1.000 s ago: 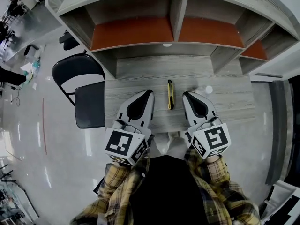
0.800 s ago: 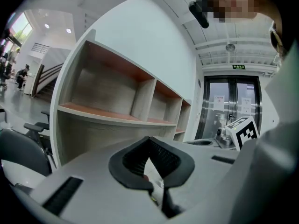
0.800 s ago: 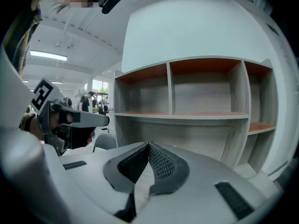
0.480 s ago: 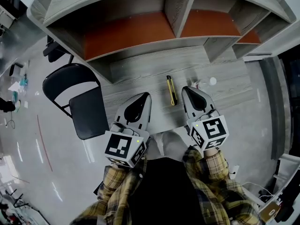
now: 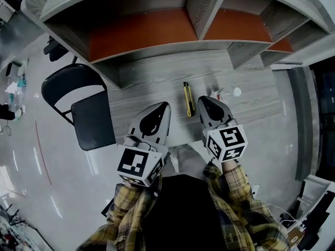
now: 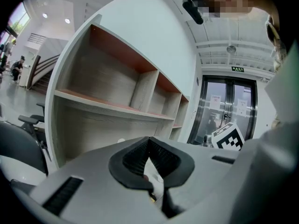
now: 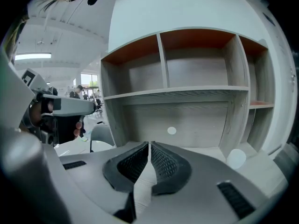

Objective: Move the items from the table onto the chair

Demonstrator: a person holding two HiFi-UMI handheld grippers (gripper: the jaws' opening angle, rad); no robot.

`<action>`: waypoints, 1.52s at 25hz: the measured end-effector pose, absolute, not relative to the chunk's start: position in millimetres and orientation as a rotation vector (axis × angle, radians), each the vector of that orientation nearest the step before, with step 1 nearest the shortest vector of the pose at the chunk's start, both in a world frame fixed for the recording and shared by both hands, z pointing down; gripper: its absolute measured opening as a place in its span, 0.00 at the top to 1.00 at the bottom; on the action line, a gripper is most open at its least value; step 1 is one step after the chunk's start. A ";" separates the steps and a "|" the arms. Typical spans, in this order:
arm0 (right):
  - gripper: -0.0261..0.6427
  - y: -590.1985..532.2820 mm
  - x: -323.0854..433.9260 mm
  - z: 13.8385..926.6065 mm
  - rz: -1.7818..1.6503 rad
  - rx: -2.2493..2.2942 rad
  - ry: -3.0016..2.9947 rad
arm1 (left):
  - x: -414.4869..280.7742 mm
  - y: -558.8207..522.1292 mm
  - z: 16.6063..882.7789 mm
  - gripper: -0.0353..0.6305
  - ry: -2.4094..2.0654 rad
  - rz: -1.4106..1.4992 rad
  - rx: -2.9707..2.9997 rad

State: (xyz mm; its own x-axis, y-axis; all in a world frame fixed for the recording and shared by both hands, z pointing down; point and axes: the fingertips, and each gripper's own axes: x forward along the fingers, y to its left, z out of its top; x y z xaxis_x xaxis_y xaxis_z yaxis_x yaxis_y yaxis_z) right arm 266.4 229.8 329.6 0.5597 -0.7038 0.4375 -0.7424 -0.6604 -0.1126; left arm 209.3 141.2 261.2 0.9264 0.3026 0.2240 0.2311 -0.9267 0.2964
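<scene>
Holding L gripper [image 5: 163, 104] & R gripper [image 5: 201, 99] side by side over table [image 5: 146, 82], both tipped slightly down twd shelf unit [image 5: 157, 35].
Both sets of jaws closed & empty; yellow utility knife [image 5: 187, 98] lies on table btwn the 2 grippers, nearer R; chair [image 5: 93, 122] at left.

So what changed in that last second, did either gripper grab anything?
The right gripper has edged closer to the yellow utility knife, and both grippers seem to have dipped toward the table. Nothing was grabbed or let go: the left gripper and the right stay shut and empty. Knife and chair are where they were.
</scene>
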 end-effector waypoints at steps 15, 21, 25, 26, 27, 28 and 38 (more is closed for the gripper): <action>0.74 230.8 275.4 426.2 1.111 2.566 -1.183 | 206.1 134.5 290.5 0.94 0.340 0.466 2.765; 0.64 231.7 278.4 484.4 1.244 2.510 -1.102 | 199.9 129.6 306.5 0.94 0.327 0.507 2.747; 0.62 234.5 283.9 520.8 1.285 2.494 -1.008 | 193.6 125.1 320.6 0.94 0.309 0.548 2.729; 0.62 234.4 285.0 527.7 1.293 2.491 -0.992 | 192.1 123.8 323.3 0.94 0.303 0.554 2.725; 0.62 234.1 285.8 533.8 1.303 2.487 -0.979 | 190.6 122.5 325.6 0.94 0.297 0.561 2.721; 0.62 233.9 286.4 539.3 1.312 2.483 -0.968 | 189.1 121.3 327.7 0.94 0.291 0.567 2.718; 0.62 241.9 286.6 572.7 1.350 2.425 -0.858 | 174.5 110.8 341.1 0.94 0.228 0.598 2.701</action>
State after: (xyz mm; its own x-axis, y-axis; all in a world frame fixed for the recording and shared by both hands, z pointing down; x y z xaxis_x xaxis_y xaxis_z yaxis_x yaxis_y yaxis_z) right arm 286.6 241.9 572.7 0.4023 -0.3777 0.8340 -0.5952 -0.8001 -0.0752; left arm 174.5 110.8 341.1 0.8973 0.2316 0.3758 0.0775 -0.9207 0.3825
